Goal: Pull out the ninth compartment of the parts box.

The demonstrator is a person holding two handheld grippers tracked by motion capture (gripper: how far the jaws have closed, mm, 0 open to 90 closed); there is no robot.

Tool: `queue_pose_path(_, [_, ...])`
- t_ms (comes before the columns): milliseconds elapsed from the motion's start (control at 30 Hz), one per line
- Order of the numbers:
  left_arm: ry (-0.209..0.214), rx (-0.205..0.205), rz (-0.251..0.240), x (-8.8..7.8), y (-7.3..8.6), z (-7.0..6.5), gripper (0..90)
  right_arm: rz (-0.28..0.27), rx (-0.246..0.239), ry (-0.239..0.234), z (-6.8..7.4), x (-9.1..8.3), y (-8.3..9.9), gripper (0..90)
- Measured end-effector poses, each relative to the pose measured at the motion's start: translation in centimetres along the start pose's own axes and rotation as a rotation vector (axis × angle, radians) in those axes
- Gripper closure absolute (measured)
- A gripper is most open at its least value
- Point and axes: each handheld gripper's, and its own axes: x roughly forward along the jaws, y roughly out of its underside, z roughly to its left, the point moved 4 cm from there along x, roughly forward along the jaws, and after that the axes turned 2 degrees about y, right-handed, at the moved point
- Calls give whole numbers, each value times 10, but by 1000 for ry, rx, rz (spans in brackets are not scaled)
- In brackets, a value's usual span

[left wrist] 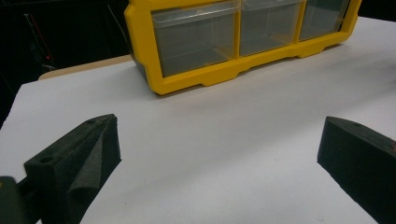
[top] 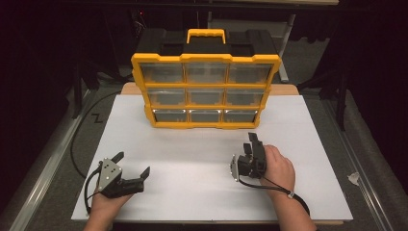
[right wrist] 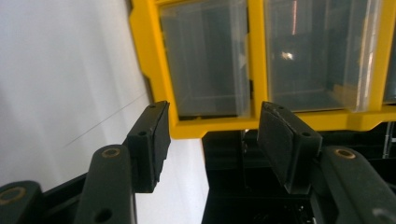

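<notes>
A yellow-and-black drawer organizer (top: pixel 206 91) with clear drawers stands upright at the back of the white table top (top: pixel 192 168). My left gripper (top: pixel 133 163) rests near the front left, jaws spread wide with nothing between them; its own view (left wrist: pixel 219 149) looks across bare white surface toward the organizer (left wrist: pixel 196 79). My right gripper (top: pixel 250 143) is held front right, turned on its side and pointing at the organizer's lower right corner. Its jaws (right wrist: pixel 213 116) stand partly apart with nothing between them, a short way from the yellow frame (right wrist: pixel 254 56).
The organizer's black case and yellow carry handle (top: pixel 206 34) rise behind the drawers. A black cable (top: pixel 79 139) loops off the table's left side. A metal rail (top: pixel 43 163) runs along the left, and the floor on the right holds a scrap of paper (top: pixel 353 178).
</notes>
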Motion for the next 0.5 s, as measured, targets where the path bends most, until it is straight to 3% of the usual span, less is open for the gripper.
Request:
queue_pose_path(133, [8,0,1,1,0,-1,2,-4,9,11,-6,4,-5,480])
queue_pose_path(233, [12,10,-1,2,0,-2,2,2,42,18,-12,15,-8,513])
queue_pose_path(500, [14,11,0,2,0,-1,2,-6,17,67,-21,42,-16,582])
